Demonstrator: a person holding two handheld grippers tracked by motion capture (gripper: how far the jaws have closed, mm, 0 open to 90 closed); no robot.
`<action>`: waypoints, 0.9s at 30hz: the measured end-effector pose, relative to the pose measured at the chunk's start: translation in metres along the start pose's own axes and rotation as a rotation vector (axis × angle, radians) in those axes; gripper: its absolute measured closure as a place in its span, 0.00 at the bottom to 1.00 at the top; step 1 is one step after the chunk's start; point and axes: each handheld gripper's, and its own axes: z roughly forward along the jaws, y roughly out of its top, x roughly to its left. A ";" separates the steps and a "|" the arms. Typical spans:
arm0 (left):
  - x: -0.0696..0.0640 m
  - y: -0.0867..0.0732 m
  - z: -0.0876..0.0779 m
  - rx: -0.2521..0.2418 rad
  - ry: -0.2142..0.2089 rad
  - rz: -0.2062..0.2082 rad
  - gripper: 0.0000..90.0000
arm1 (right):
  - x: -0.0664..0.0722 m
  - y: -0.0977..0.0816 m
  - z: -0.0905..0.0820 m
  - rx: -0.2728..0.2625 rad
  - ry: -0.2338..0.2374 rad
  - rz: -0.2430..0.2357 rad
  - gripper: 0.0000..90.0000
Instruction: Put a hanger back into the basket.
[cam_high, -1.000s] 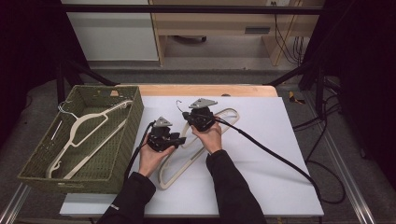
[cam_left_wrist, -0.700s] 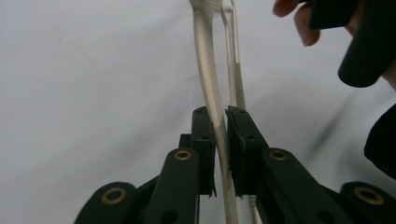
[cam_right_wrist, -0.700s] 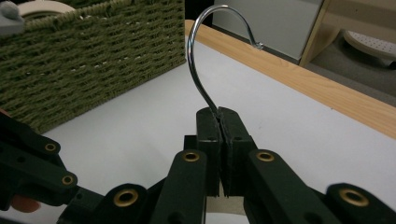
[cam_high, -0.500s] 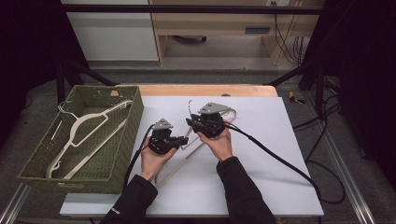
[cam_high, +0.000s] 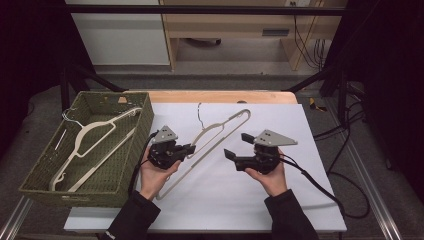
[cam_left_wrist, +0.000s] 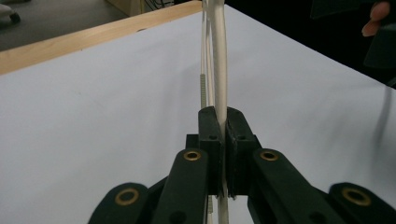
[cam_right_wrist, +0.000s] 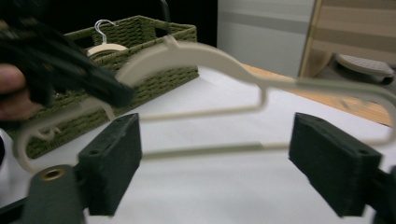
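Left claw (cam_high: 189, 148) clamps the beige hanger (cam_high: 220, 131); right claw (cam_high: 239, 146) just opened, empty.

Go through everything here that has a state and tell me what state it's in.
Left tongs: shut on the held hanger.
Right tongs: open, jaws just opened, nothing gripped.
Held hanger: cream, gripped at one end, angled over the table.
Wicker basket: holds another cream hanger, lying flat.

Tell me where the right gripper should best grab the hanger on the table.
Probably the long straight bottom bar of the hanger, coming from the person's side. The left gripper already clamps the bar lower down, lifting it, so the bar is thin, bare and reachable; the right gripper stands open nearby.
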 end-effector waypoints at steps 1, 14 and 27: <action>-0.002 0.003 -0.005 -0.003 0.004 0.007 0.97 | -0.001 -0.003 -0.006 -0.004 -0.009 0.004 0.16; -0.007 0.036 -0.063 -0.011 0.018 0.092 0.97 | -0.016 -0.030 -0.051 -0.012 -0.074 0.041 0.05; 0.026 0.051 -0.120 -0.029 0.071 0.112 0.97 | -0.026 -0.039 -0.074 -0.023 -0.107 0.039 0.03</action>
